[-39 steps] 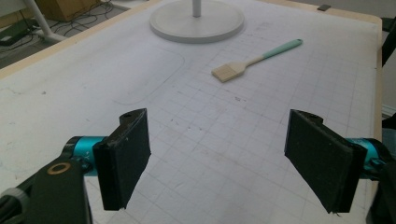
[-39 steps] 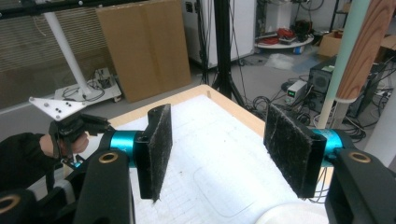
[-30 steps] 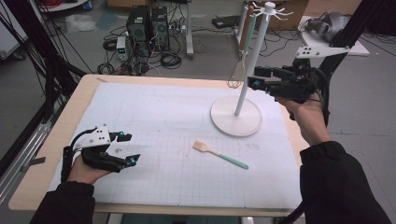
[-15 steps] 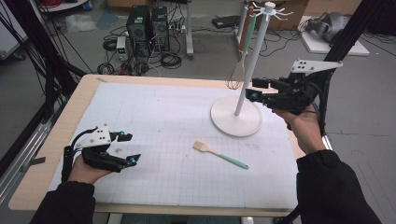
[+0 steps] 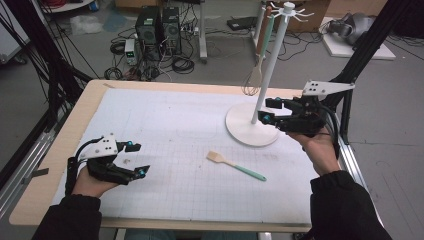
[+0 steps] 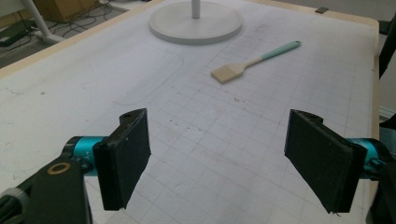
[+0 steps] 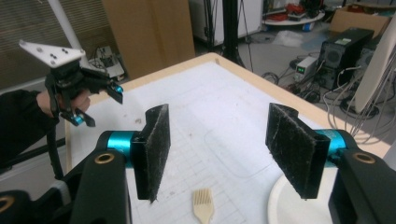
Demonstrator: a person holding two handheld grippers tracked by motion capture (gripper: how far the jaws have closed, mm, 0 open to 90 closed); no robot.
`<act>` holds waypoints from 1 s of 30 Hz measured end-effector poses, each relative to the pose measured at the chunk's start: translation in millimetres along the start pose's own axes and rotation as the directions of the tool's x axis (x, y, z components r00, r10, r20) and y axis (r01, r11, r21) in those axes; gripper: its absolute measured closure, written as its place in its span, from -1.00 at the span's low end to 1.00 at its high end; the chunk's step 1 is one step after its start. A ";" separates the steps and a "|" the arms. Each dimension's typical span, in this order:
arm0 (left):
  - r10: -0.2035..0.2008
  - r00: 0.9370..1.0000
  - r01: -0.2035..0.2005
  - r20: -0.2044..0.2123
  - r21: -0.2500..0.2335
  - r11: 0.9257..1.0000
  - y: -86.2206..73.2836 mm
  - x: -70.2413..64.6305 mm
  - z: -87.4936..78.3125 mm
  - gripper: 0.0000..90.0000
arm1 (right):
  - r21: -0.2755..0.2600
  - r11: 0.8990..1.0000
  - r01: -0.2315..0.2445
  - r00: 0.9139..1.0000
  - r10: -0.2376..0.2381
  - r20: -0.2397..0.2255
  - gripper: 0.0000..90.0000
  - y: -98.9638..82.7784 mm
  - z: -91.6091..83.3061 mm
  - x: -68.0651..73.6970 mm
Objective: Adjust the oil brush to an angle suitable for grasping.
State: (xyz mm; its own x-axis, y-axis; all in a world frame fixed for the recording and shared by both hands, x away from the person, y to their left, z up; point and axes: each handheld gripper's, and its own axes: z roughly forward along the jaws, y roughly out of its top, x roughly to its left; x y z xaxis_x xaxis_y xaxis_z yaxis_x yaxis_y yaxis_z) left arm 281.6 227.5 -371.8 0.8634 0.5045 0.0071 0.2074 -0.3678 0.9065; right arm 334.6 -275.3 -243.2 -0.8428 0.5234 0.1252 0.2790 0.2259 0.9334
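High view: one brush [image 5: 235,165] seen flat on desk [image 5: 165,130], between two grippers, apart from both. Left gripper [image 5: 135,159] held low at near left corner, fingers spread, nothing pinched. Right gripper [image 5: 266,111] held over base of one stand [image 5: 251,128], fingers spread, nothing pinched.

Left gripper view: brush [image 6: 243,67] seen ahead, beyond spread fingers [image 6: 125,156], untouched.

Right gripper view: brush [image 7: 203,204] seen below, between two spread fingers [image 7: 154,148], untouched.
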 end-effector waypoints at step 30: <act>-0.001 1.000 0.000 0.002 0.013 1.000 -0.7 -2.6 1.7 -0.51 | 0.101 0.995 -0.020 1.000 0.020 -0.004 -0.22 -63.2 25.0 5.0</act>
State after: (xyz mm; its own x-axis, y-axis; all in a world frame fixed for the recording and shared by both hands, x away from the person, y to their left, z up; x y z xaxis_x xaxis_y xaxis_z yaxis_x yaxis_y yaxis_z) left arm 280.0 225.1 -373.2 0.8643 0.5030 0.0057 0.2137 -0.3775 0.9010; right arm 324.2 -266.4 -310.0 -0.8391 0.5242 0.1454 0.3404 0.2975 0.8920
